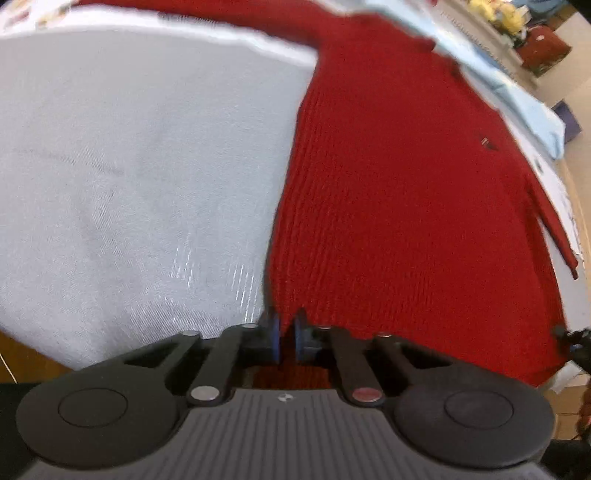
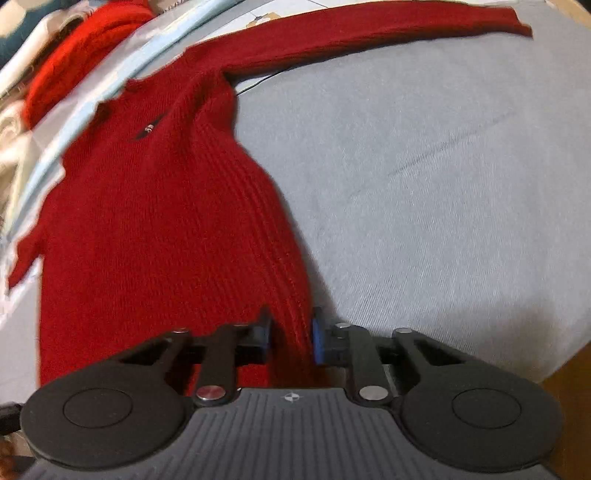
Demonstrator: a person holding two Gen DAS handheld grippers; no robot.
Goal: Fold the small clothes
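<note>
A dark red ribbed knit sweater (image 1: 399,192) lies spread flat on a grey cloth surface (image 1: 129,166), collar at the far end, sleeves stretched out to the sides. My left gripper (image 1: 287,338) is shut on the sweater's hem at its left corner. In the right wrist view the sweater (image 2: 159,221) fills the left half, with one long sleeve (image 2: 369,33) reaching far right. My right gripper (image 2: 291,339) is closed on the hem at the right corner, with red knit bunched between its blue pads (image 2: 317,341).
A brighter red garment (image 2: 70,62) and pale folded cloths lie piled beyond the collar. A light blue cloth (image 1: 532,107) runs along the far edge. A thin dark cable (image 2: 258,83) lies under the sleeve. Wooden floor shows past the surface's near edge (image 2: 569,380).
</note>
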